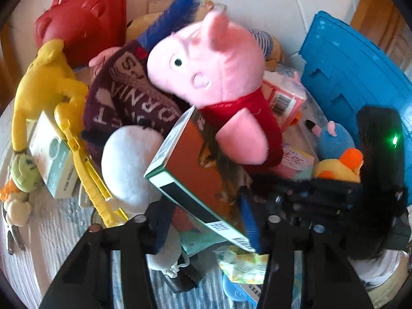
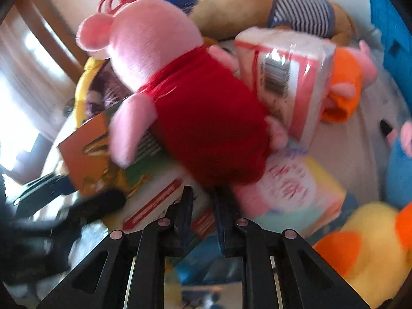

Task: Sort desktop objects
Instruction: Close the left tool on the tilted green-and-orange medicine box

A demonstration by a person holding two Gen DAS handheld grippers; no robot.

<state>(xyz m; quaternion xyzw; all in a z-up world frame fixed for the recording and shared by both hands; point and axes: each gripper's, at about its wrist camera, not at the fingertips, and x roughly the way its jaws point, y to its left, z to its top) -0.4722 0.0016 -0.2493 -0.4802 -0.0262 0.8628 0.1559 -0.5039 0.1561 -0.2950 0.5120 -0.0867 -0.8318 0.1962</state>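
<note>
A pink pig plush in a red dress (image 1: 213, 77) lies on top of a cluttered pile; it also shows in the right wrist view (image 2: 195, 113). My left gripper (image 1: 206, 221) is shut on an orange and green box (image 1: 198, 172), which sits tilted between its fingers. My right gripper (image 2: 203, 206) has its jaws close together right at the lower end of the pig's red dress; whether it grips the cloth is hidden. The right gripper's black body (image 1: 334, 195) shows in the left wrist view, just right of the box.
A dark red knit hat (image 1: 123, 95), yellow plush (image 1: 43, 82), white plush (image 1: 128, 164), red bag (image 1: 85, 23), blue bin (image 1: 355, 72), pink tissue pack (image 2: 288, 77), brown striped plush (image 2: 270, 7) and yellow duck plush (image 2: 368, 252) crowd the pile.
</note>
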